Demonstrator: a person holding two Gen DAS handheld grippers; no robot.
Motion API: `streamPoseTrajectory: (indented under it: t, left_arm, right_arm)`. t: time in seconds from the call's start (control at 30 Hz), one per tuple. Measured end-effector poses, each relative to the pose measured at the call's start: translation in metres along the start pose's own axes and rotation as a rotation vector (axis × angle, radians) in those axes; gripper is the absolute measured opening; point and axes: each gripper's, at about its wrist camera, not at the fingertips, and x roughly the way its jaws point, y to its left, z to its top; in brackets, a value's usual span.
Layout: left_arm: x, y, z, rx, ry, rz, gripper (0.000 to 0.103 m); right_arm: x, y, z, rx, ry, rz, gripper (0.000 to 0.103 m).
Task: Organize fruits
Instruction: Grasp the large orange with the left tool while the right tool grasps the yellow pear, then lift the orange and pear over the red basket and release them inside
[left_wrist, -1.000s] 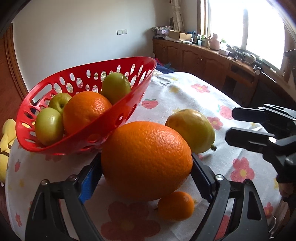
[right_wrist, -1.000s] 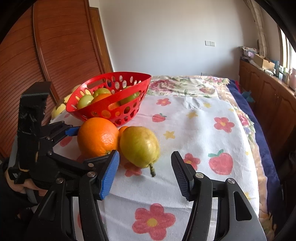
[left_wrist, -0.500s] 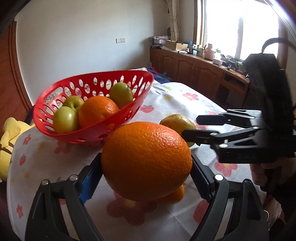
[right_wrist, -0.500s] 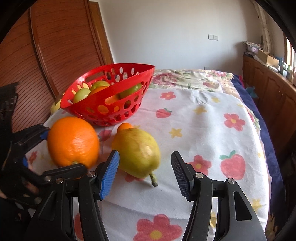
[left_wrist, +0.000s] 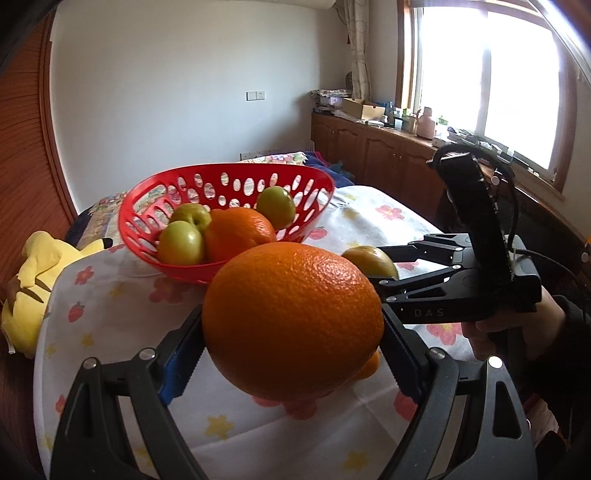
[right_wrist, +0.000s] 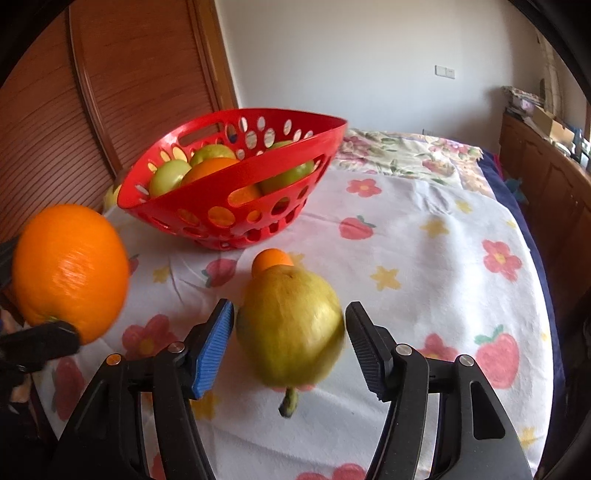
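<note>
Left gripper (left_wrist: 291, 354) clamps big orange (left_wrist: 291, 325) | right gripper (right_wrist: 290, 347) spread around pear (right_wrist: 290, 325) | red basket (right_wrist: 207, 218): orange, green fruits

Large orange (left_wrist: 293, 325), clamped in left gripper (left_wrist: 291, 354): raised from tablecloth to basket (left_wrist: 221, 177) rim height; right gripper (right_wrist: 290, 345): advanced to straddle pear (right_wrist: 290, 326).

Surface: white cloth (right_wrist: 424, 266) printed with flowers, strawberries and stars – a second floral cloth (right_wrist: 406, 151) at the far end. Red perforated basket (right_wrist: 236, 206) sits far left. Yellow-green pear (right_wrist: 291, 328) lies near centre, stem toward the camera; small orange (right_wrist: 271, 258) just behind it. Yellow plush toy (left_wrist: 33, 288) at the left edge
</note>
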Motion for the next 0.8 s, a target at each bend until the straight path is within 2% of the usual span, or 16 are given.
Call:
streamPoseTrajectory:
  t: [0.67,0.8]
  left_arm:
    - [-0.004,0.024,-0.014,-0.041,0.018,0.058,0.087]
    - [-0.004,0.029,-0.016,-0.05,0.02,0.069,0.087]
  right_arm:
    - [0.007,-0.007,-0.005,0.024,0.013,0.016,0.066]
    - [0.007,-0.004,-0.005,-0.004,0.013,-0.004,0.066]
